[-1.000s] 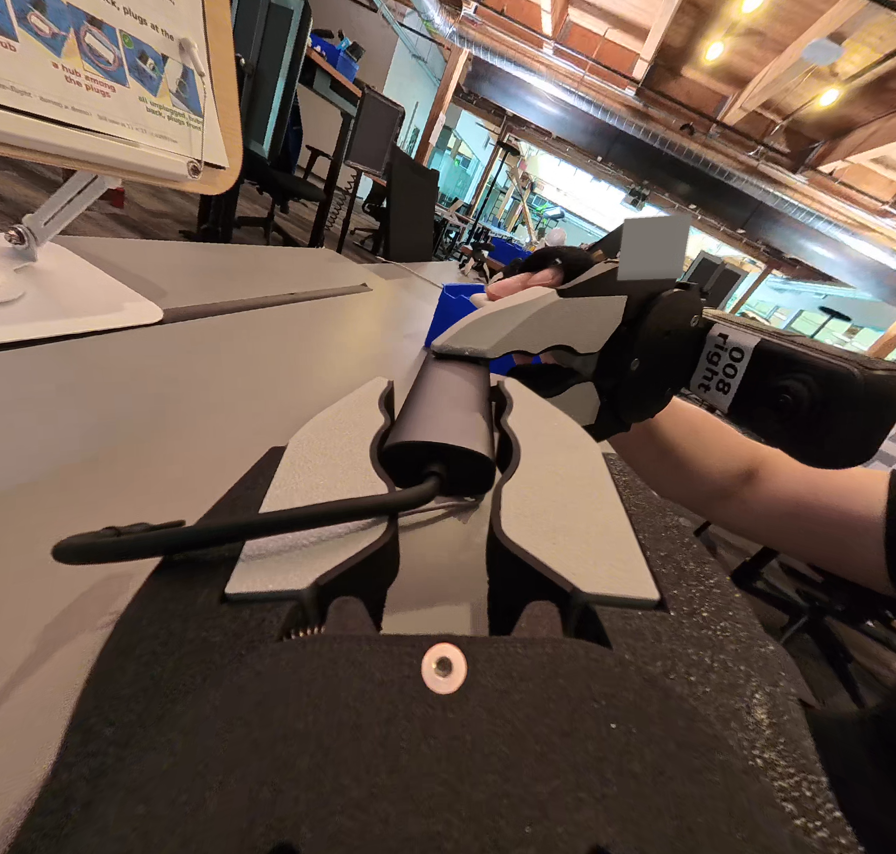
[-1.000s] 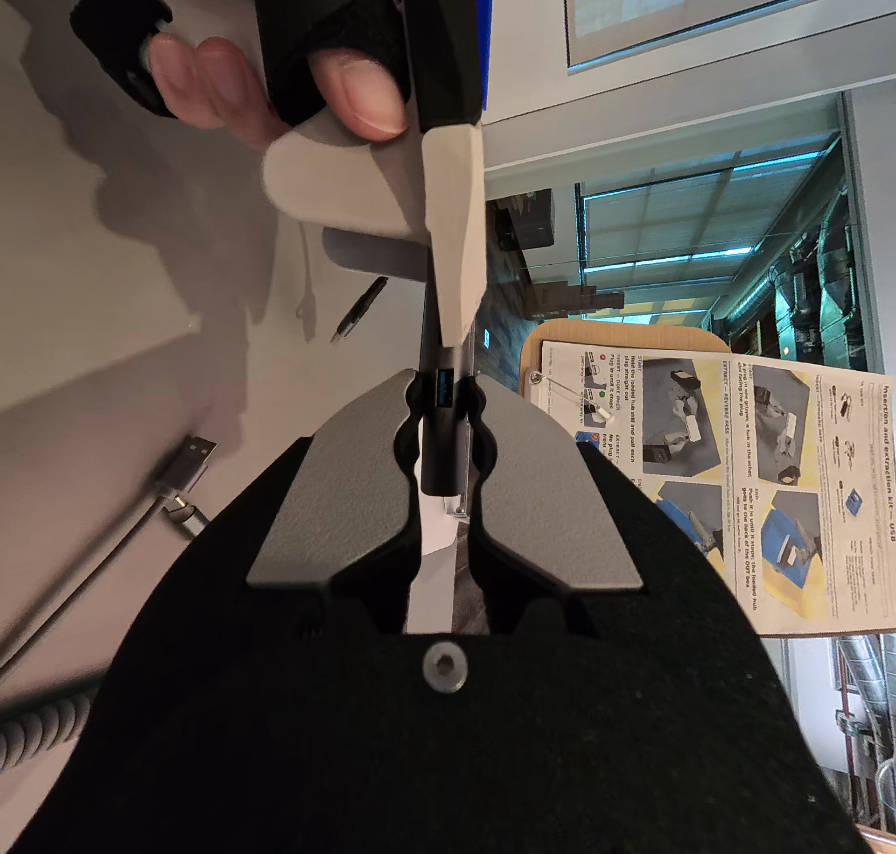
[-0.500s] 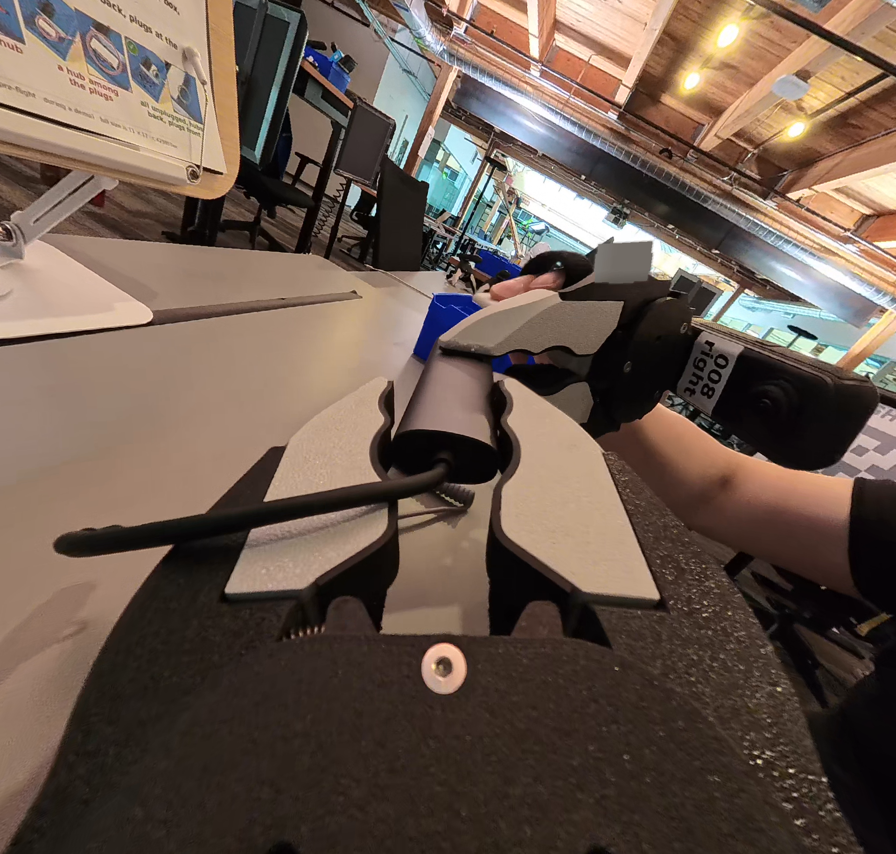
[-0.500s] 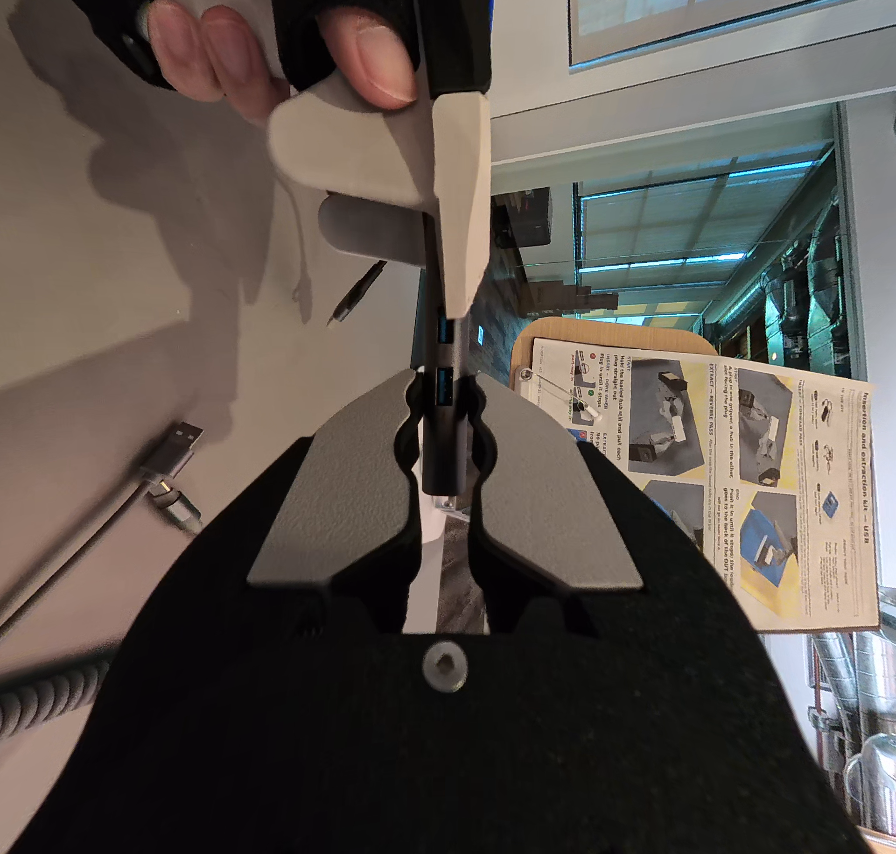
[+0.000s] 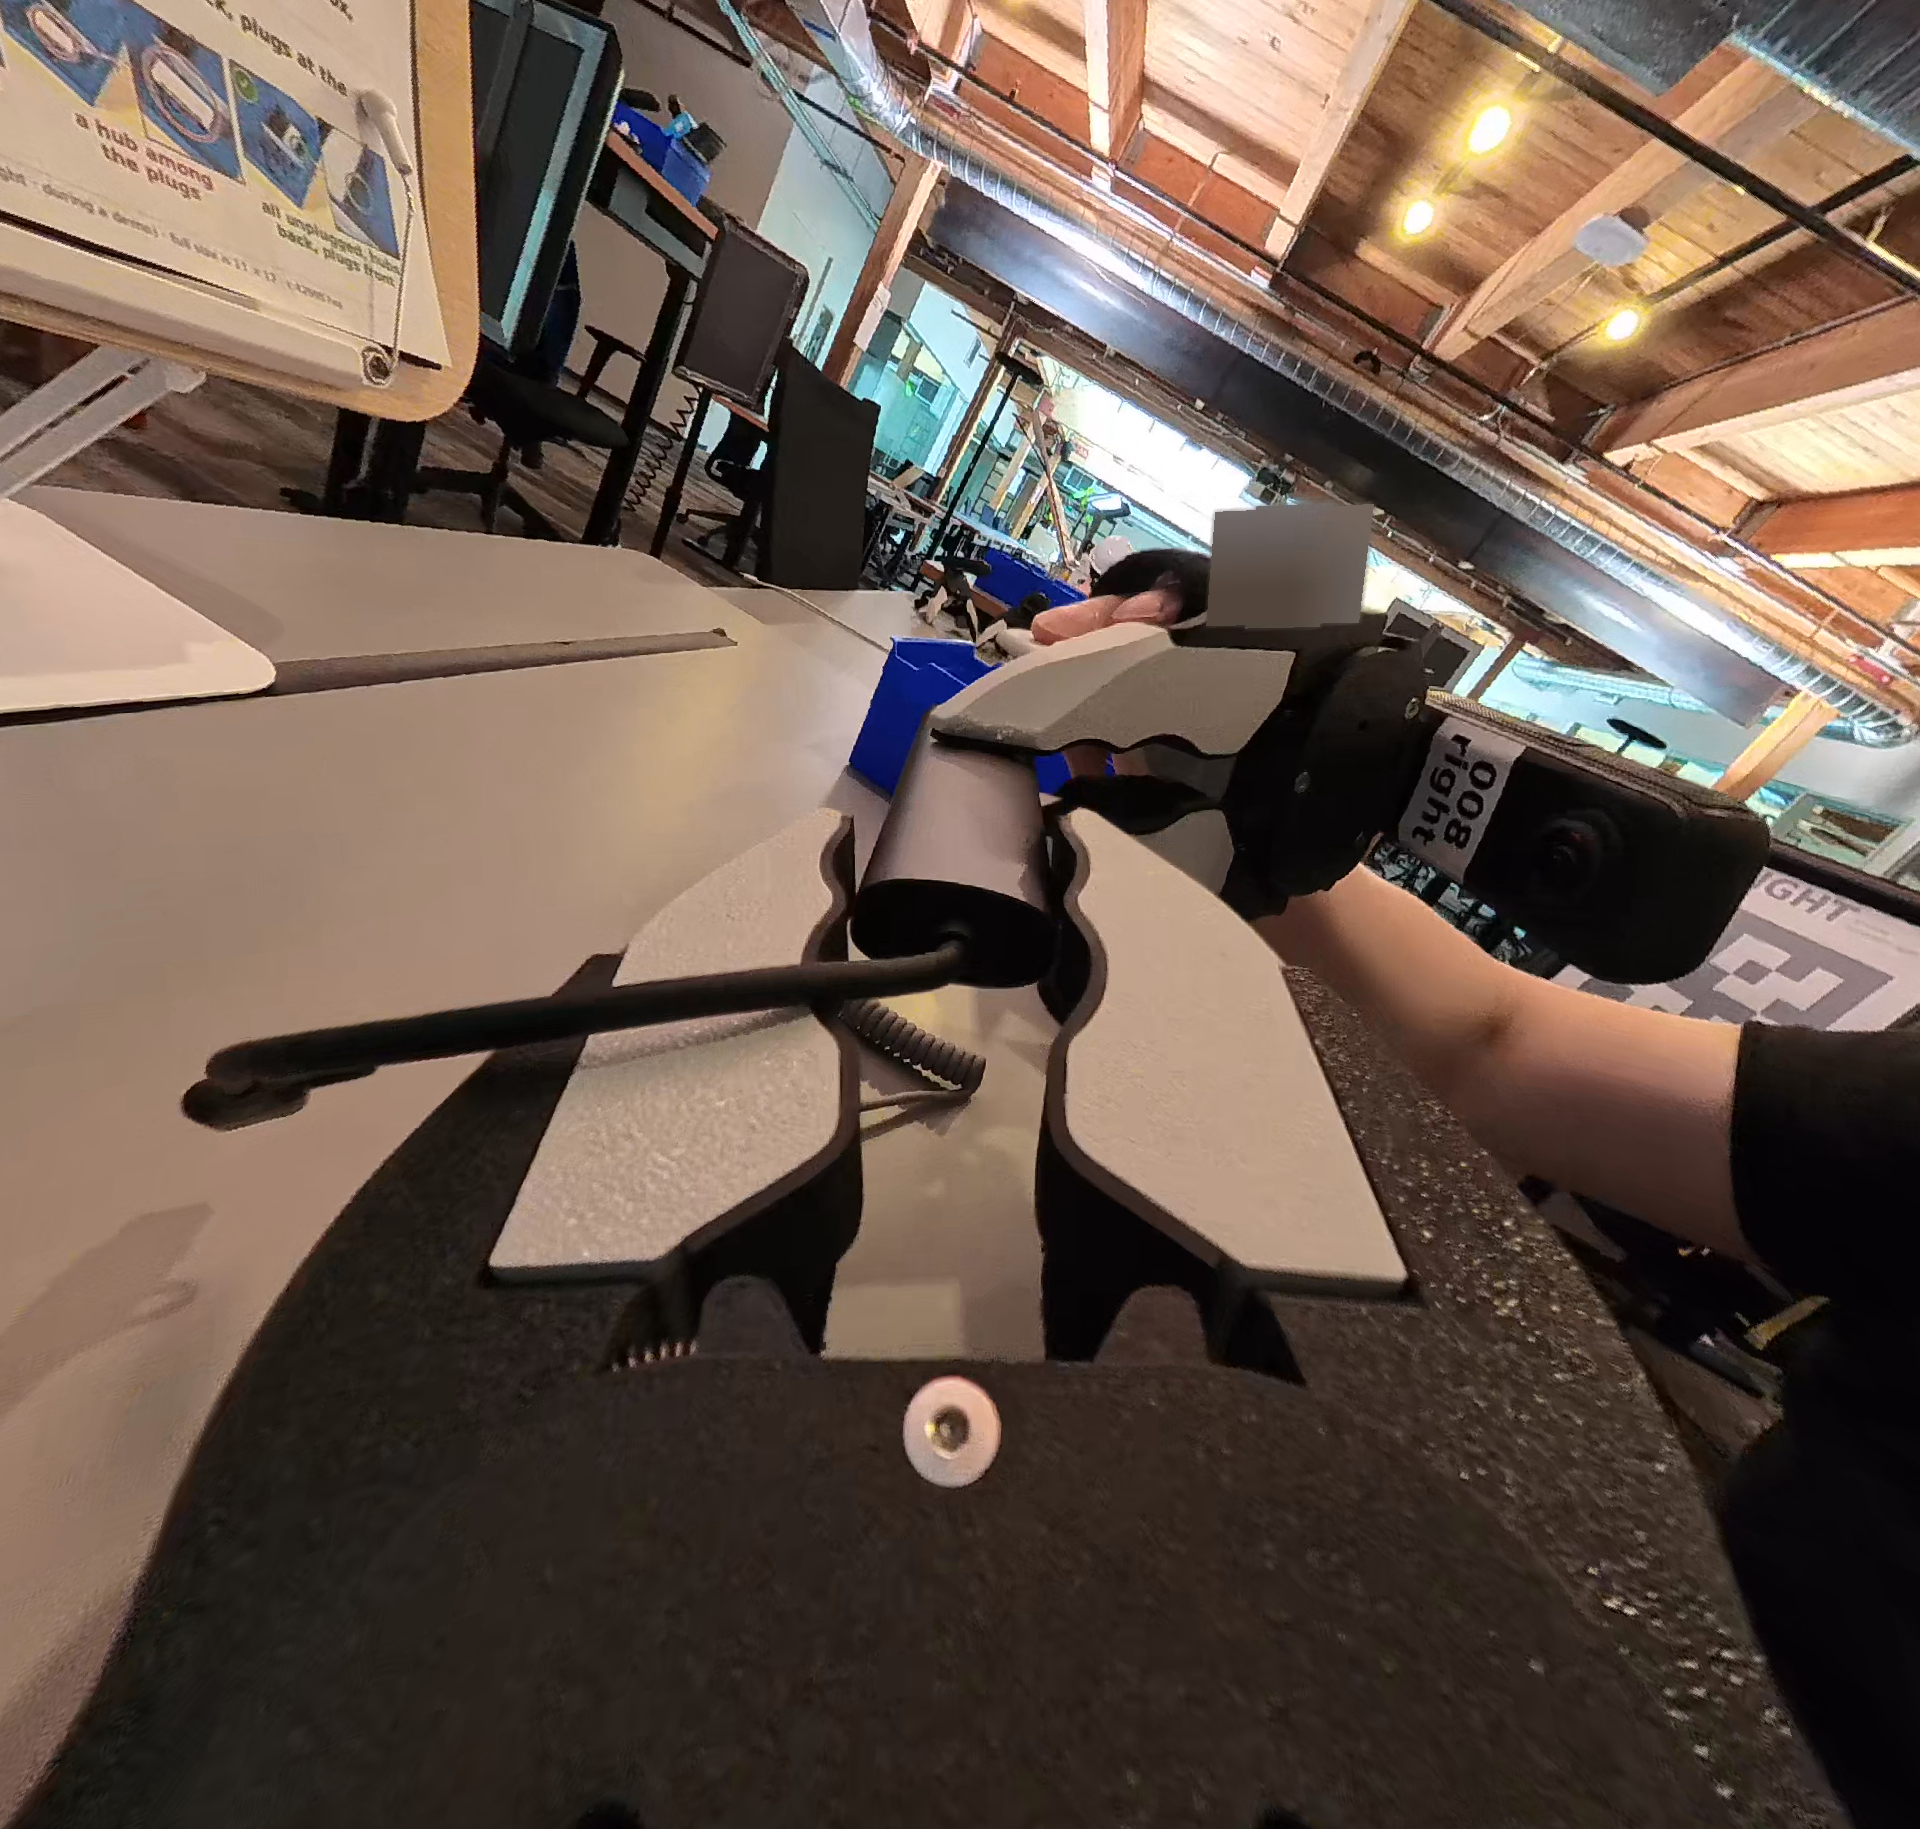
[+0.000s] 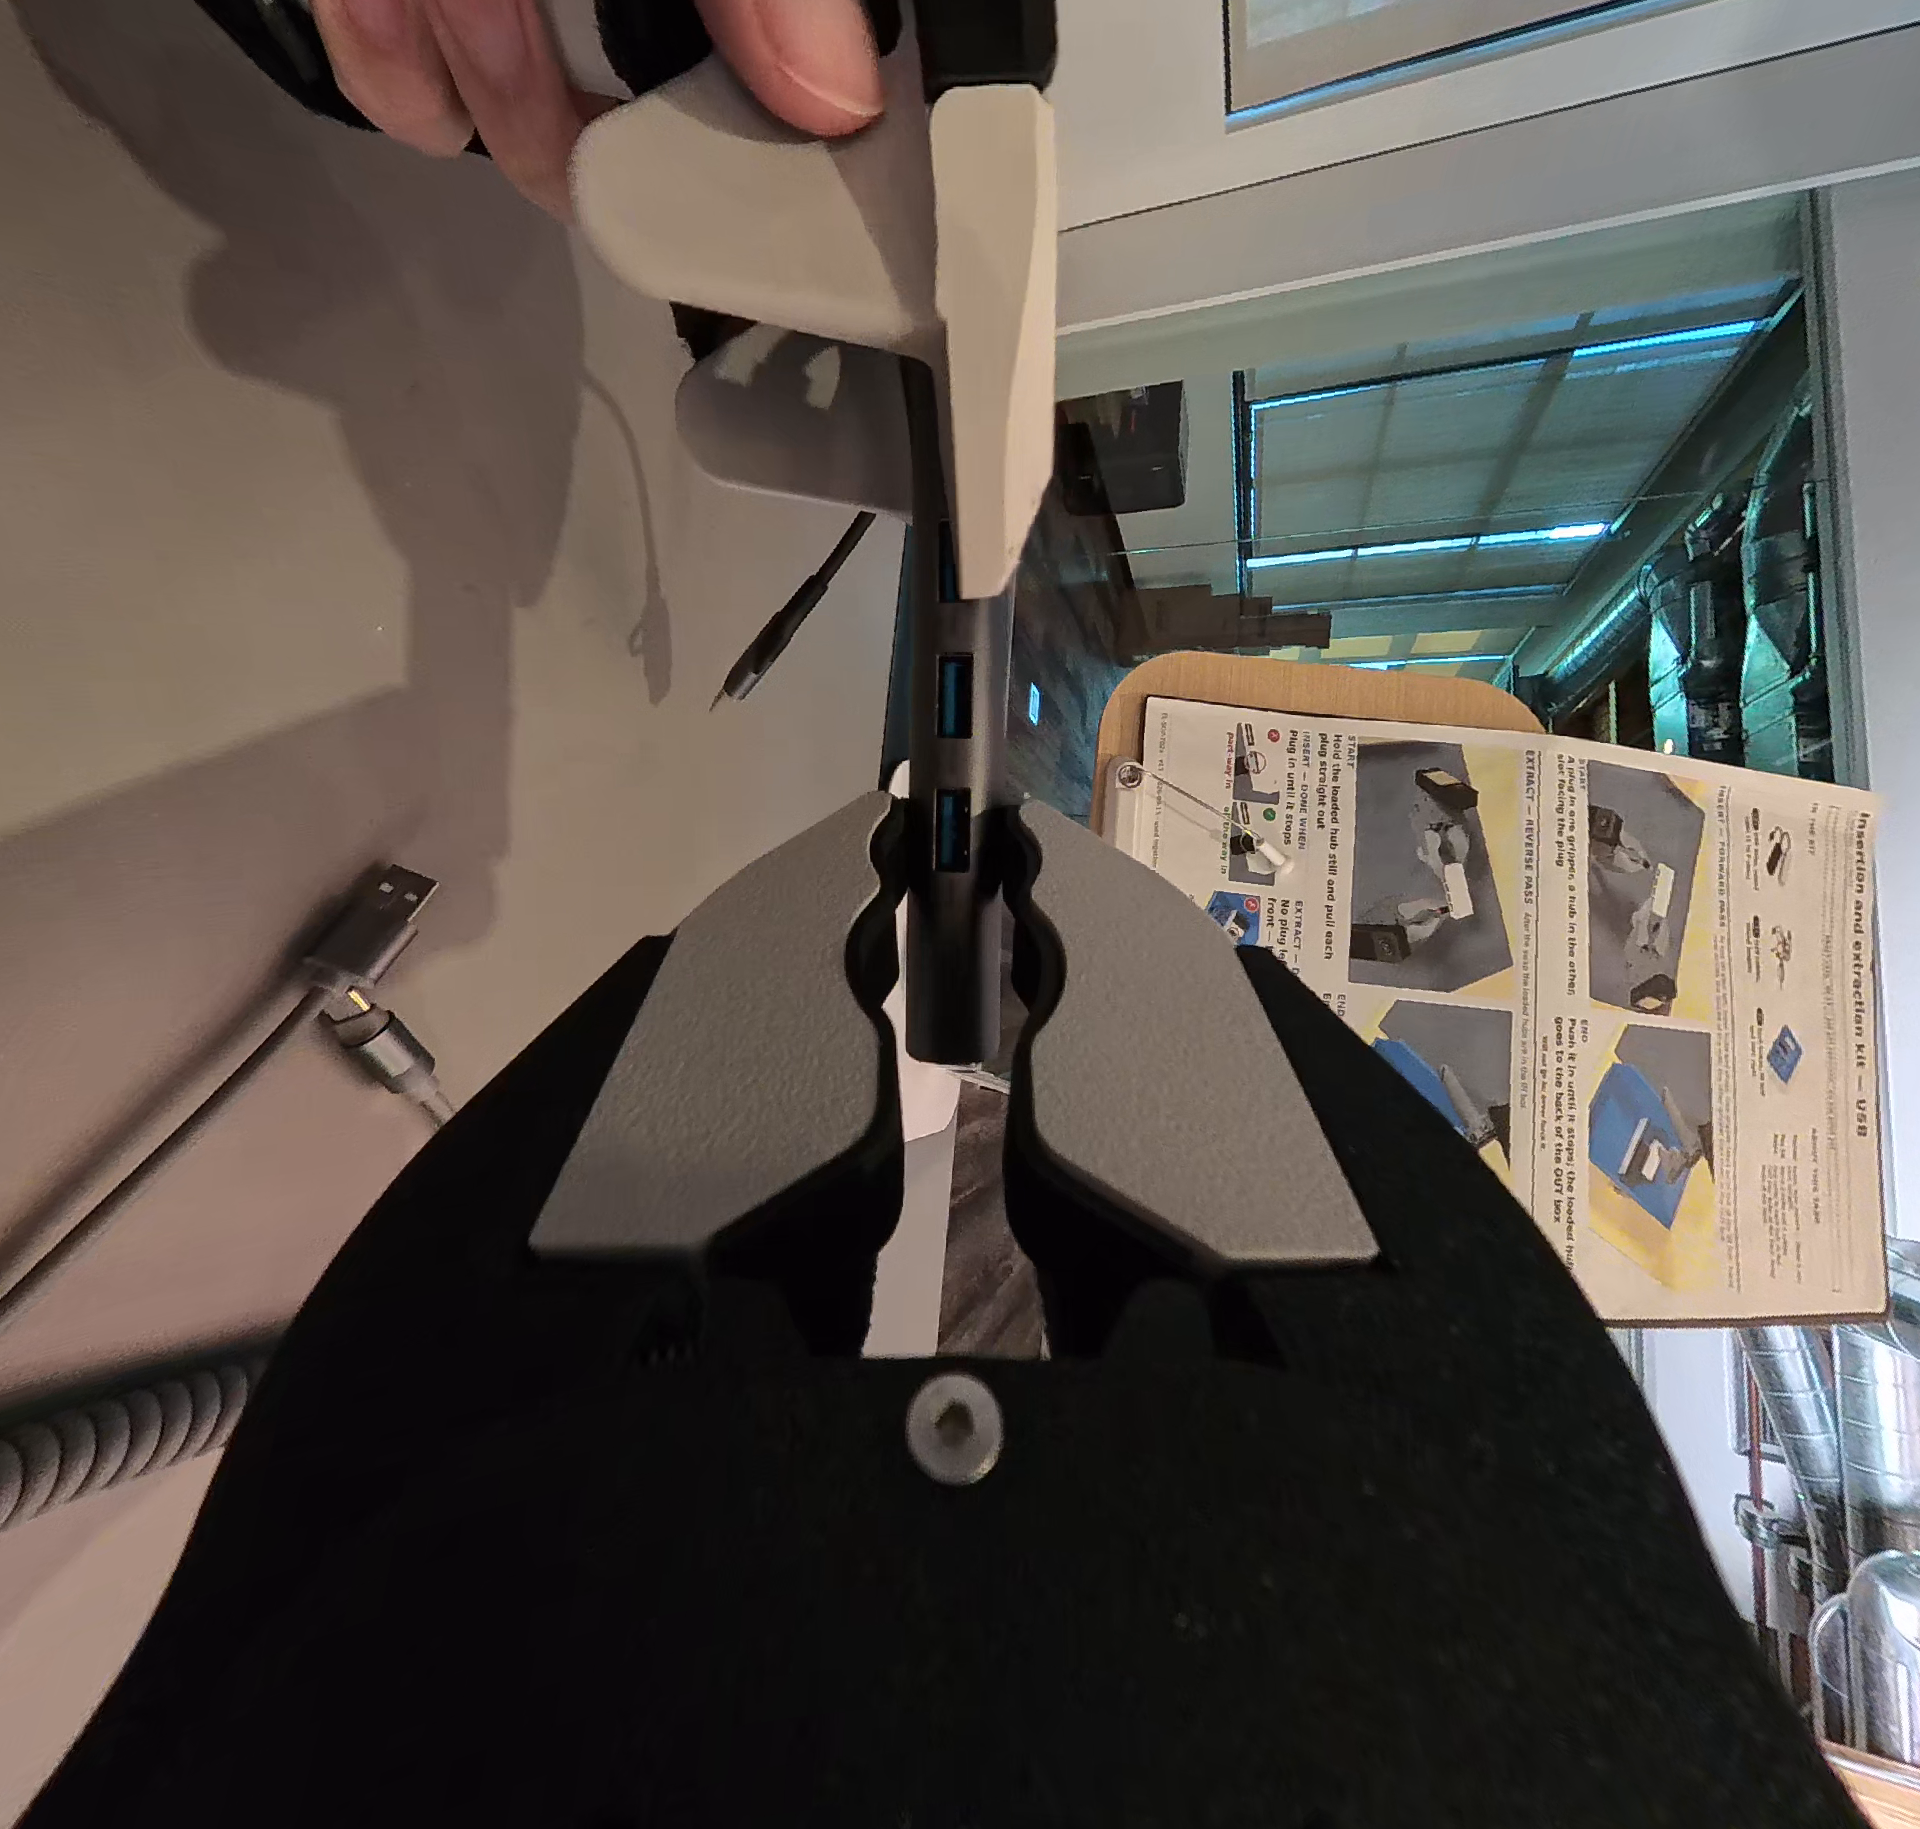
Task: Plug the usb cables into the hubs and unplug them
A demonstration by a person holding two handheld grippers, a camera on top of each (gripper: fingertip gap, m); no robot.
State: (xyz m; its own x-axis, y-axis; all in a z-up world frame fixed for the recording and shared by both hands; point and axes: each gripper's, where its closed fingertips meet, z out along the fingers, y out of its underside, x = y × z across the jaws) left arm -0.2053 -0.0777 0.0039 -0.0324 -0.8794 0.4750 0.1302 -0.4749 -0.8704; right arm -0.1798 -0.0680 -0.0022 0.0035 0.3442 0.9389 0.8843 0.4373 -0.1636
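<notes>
My left gripper (image 5: pixel 951 886) clamps the cabled end of the dark grey slim metal USB hub (image 5: pixel 961 844) at frame centre; my right gripper (image 6: pixel 951 906) pinches its opposite end above the table (image 5: pixel 364 844).

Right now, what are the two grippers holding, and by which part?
Both grip one dark grey USB hub. The left gripper clamps its cable end; the right gripper clamps the opposite end, flanking the blue ports.

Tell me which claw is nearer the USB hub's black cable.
Left. The left claw grips the USB hub at the end where the black cable exits; the right claw is shut on the hub's opposite end, away from it.
</notes>
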